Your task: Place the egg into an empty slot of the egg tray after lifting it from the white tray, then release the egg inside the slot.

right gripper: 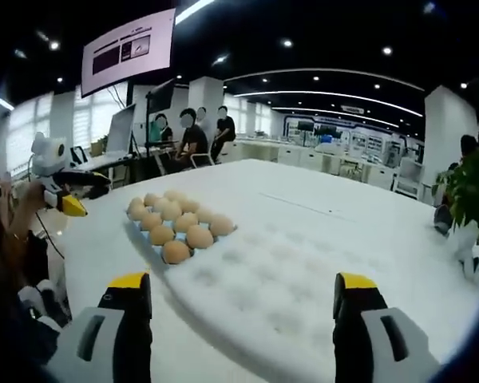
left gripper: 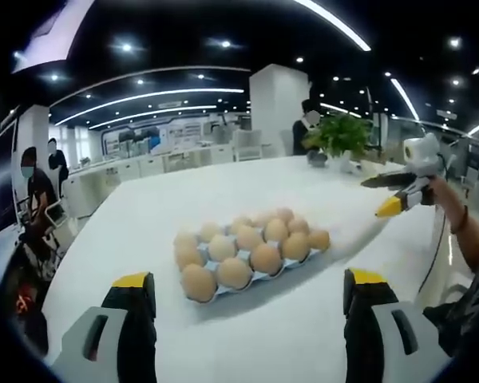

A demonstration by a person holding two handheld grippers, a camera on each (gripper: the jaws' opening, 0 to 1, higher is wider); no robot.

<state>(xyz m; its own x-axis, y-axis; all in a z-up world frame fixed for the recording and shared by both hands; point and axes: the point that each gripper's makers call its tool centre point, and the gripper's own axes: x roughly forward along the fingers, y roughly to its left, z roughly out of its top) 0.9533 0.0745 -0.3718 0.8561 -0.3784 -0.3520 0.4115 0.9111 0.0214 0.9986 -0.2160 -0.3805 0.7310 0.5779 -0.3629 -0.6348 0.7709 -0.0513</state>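
A bluish egg tray holding several brown eggs sits mid-table in the left gripper view. My left gripper is just short of it, jaws wide apart and nothing between them. In the right gripper view the same egg tray lies left of centre. A white dimpled tray spreads in front of my right gripper, which is open with nothing in it. Each gripper also shows in the other's view, held up in a hand beside the table: the right gripper and the left gripper. I cannot tell whether any slot is free.
The white table runs far back. A potted plant stands at its far end, also seen as the plant. People sit at desks beyond the table, and a person sits off its left edge.
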